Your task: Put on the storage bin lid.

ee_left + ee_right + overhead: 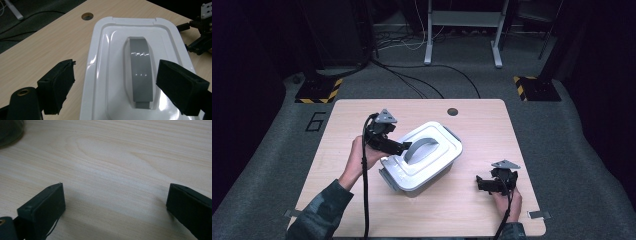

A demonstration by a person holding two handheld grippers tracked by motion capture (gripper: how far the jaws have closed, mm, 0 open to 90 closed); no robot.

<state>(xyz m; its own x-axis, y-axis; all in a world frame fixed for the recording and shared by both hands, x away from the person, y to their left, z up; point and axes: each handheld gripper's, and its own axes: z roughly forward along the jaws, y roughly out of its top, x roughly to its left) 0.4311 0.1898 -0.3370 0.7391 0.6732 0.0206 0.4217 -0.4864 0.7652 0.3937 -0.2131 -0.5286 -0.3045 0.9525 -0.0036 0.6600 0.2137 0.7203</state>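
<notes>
Black foam pads of the left hand-held gripper (110, 85) stand released astride the grey arched handle (140, 72) on the white plastic lidded box (422, 156) mid-surface, so closing on that handle looks next, while the right hand-held gripper (490, 183) hangs open, empty.

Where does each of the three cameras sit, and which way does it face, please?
High view: above the person's side, looking forward and down on the table; both forearms, left claw, right claw.
Left gripper view: rides the left claw, open, facing the white box lid and grey handle.
Right gripper view: rides the right claw, open, facing bare tabletop.
Shared: high and left gripper views both show lid and right claw.
</notes>
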